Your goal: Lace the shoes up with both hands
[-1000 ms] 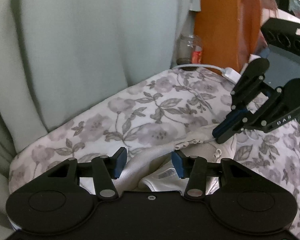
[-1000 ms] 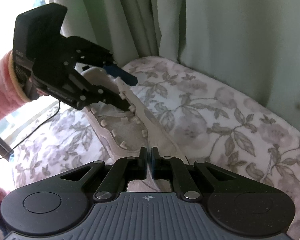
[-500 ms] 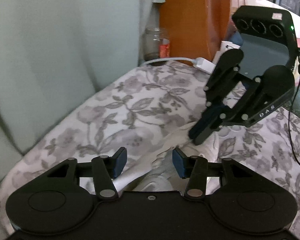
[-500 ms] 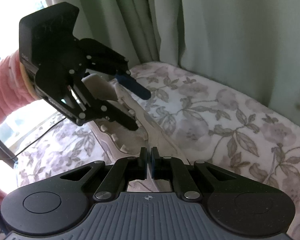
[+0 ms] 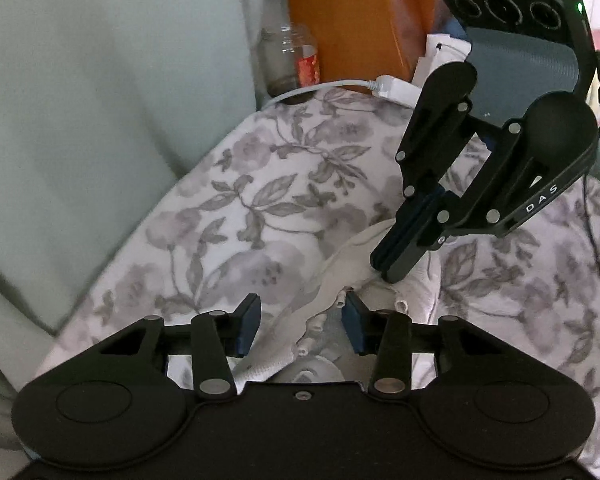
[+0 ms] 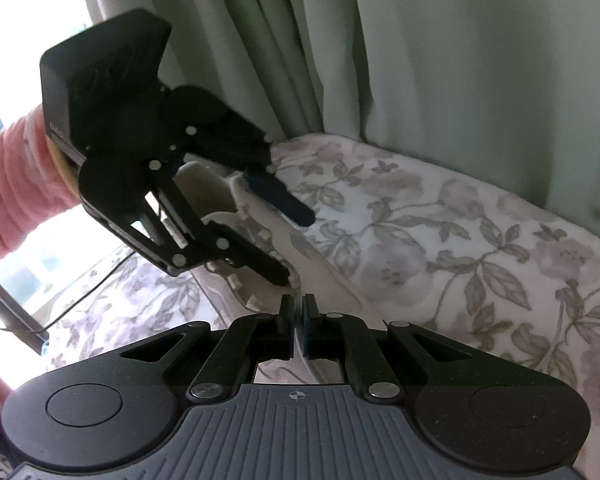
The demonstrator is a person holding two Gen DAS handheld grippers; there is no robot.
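A cream shoe lies on the floral bedspread, its toe toward the right wrist camera. My left gripper hovers over the eyelet rows; its jaws are closing with the shoe's eyelet flap and tongue between the blue pads, which are not pressing on it. In the right wrist view the left gripper straddles the shoe, held by a hand in a pink sleeve. My right gripper is shut on a thin white shoelace. Seen from the left wrist, the right gripper points down at the shoe's front.
The floral bedspread covers the whole surface. Green curtains hang close behind. A glass jar, a white charger plug and cable and an orange wooden panel are at the far edge. A black cable trails at left.
The left gripper has rolled and shifted along the shoe toward the right gripper, which now looms larger in its view. Its jaws have narrowed a little. The right gripper stayed shut in place.
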